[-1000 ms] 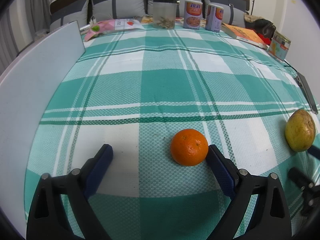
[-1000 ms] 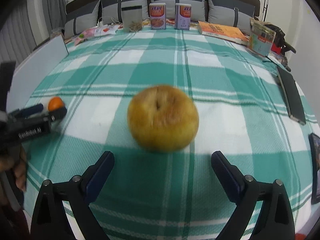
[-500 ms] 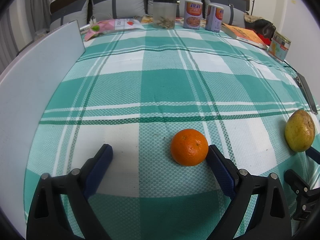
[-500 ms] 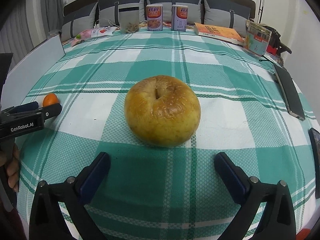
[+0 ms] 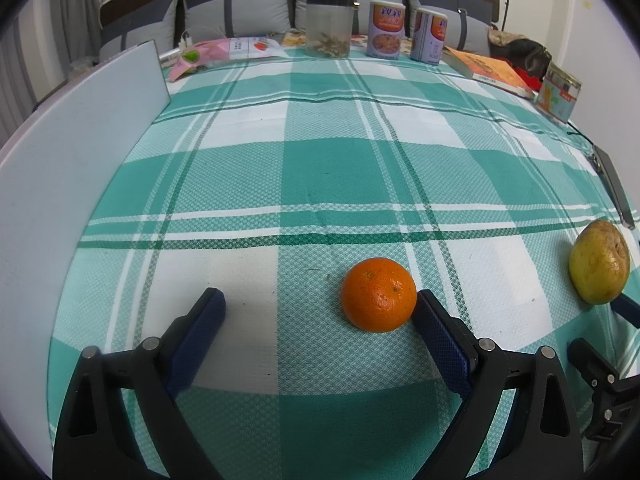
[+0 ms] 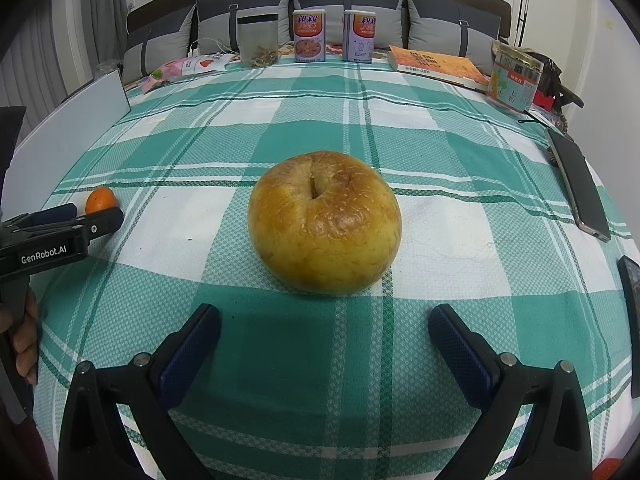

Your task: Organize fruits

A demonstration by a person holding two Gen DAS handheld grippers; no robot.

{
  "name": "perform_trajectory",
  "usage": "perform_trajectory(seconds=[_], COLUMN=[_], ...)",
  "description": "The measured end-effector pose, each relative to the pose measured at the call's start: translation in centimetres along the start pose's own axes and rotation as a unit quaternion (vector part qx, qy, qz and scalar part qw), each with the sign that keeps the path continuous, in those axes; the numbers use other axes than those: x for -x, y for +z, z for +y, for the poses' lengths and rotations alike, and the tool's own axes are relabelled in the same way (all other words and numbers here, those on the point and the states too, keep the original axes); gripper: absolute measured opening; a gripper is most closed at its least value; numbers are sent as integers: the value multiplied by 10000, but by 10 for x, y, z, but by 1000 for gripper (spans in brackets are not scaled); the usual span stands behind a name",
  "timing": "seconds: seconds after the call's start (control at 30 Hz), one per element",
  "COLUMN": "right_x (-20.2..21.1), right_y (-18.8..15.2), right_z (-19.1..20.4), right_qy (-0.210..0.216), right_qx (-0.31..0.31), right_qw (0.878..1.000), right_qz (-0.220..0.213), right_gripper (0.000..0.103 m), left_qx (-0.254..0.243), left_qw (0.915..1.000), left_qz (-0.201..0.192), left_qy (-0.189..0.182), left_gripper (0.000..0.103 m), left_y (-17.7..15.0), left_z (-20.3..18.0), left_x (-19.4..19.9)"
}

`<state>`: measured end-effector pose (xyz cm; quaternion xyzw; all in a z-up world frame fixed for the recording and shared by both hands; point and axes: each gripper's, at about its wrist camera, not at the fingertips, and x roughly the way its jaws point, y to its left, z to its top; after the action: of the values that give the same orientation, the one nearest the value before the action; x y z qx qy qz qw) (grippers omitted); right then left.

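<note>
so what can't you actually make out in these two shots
- Right wrist view: small round orange fruit, lower part hidden behind the black left gripper.
- Left wrist view: whether its blue right finger touches the orange: too close to tell.
- Left wrist view: right gripper, cut off by the edge.

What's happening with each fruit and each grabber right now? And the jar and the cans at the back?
orange: on the cloth, against one finger, not gripped
yellow fruit: on the cloth, free, stem dimple up
left gripper: open
right gripper: open, empty
jar: upright, lid on
two cans: upright
</note>
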<state>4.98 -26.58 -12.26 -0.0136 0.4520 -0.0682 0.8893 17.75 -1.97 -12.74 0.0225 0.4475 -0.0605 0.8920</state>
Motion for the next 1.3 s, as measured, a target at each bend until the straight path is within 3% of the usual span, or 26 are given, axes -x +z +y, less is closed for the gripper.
perform_trajectory(seconds=[0.13, 0.23, 0.3, 0.47, 0.53, 0.57, 0.67, 0.7, 0.77, 0.8, 0.93, 1.13, 1.2, 1.3], right_x=[0, 1, 2, 16, 22, 20, 5, 0, -14, -17, -10, 39, 59, 87], right_y=[0, 0, 1, 19, 38, 48, 65, 68, 70, 70, 71, 102, 126, 161], right_z=[0, -1, -3, -32, -34, -32, -20, -13, -2, 0, -5, 17, 48, 113], right_qy=[16, 90, 178, 937, 912, 883, 829, 765, 584, 453, 519, 1775, 2168, 2763], right_qx=[-2, -7, -47, -741, -528, -313, 240, 454, 820, 895, 627, 36, 158, 528], right_qw=[10000, 10000, 9998, 9928, 9944, 9956, 9949, 9939, 9902, 9896, 9907, 9818, 9750, 9593], right_qz=[7, 4, 1, -94, -73, 44, 531, 650, 967, 1030, 1094, 670, 471, 242], right_gripper=[103, 103, 103, 103, 103, 103, 98, 94, 71, 69, 69, 69, 69, 69], left_qx=[-22, -152, -42, -315, -505, -666, -857, -814, -684, -633, -132, 869, 1162, 1783], left_qw=[9999, 9945, 9906, 9942, 9945, 9938, 9936, 9935, 9937, 9939, 9924, 9800, 9786, 9746], left_qz=[31, 306, 387, 464, 422, 489, 484, 535, 582, 589, 690, 457, 217, -314], left_qy=[-146, -995, -1311, -916, -815, -740, -556, -581, -666, -685, -1011, -1732, -1684, -1317], left_gripper=[96, 95, 95, 93, 80, 55, 31, 30, 30, 30, 29, 29, 29, 30], left_y=[0, 2, 3, 12, 14, 14, 16, 17, 17, 16, 10, 12, 22, 41], left_z=[2, 15, 20, -2, -13, -21, -27, -26, -20, -16, 10, 91, 127, 207], left_x=[1, 10, 14, 12, 9, 6, 6, 6, 13, 17, 53, 158, 190, 235])
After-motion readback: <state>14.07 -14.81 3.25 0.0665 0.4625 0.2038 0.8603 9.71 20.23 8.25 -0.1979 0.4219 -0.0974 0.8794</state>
